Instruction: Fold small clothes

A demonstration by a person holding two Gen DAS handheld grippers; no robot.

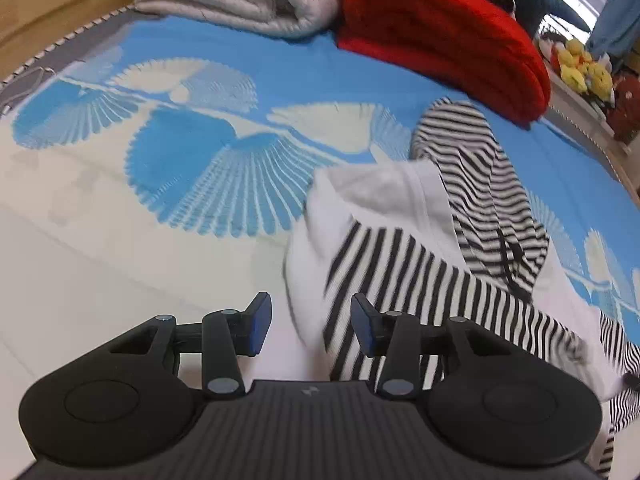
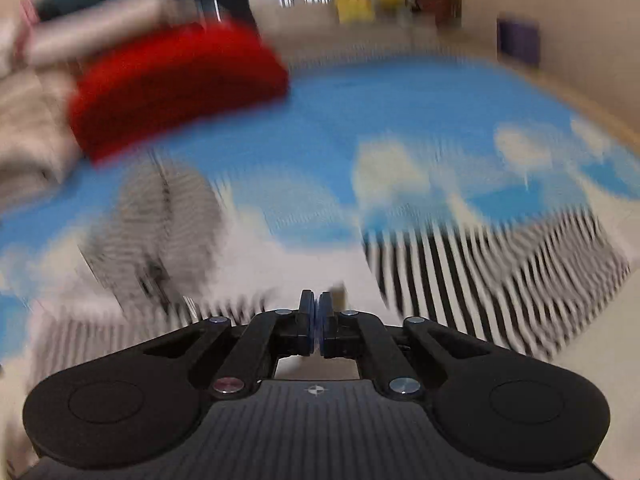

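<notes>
Right now the black-and-white striped small garment (image 1: pixel 400 280) lies rumpled on the blue fan-patterned bed cover (image 1: pixel 200 152), unfolded. The left gripper (image 1: pixel 311 326) hovers half open and empty over its white edge, while the right gripper (image 2: pixel 315 320) has its fingers pressed together, whether on cloth is unclear. Judging by this, a fold is starting; next needs a firm pinch on an edge.

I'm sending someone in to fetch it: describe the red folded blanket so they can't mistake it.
Start from the bed with the blue-and-white fan-patterned sheet. At its far end lies a row of folded bedding; the red blanket sits beside the pale quilted blanket. It is the only solid bright red thing there, unlike the black-and-white striped garment lying nearer on the sheet.
</notes>
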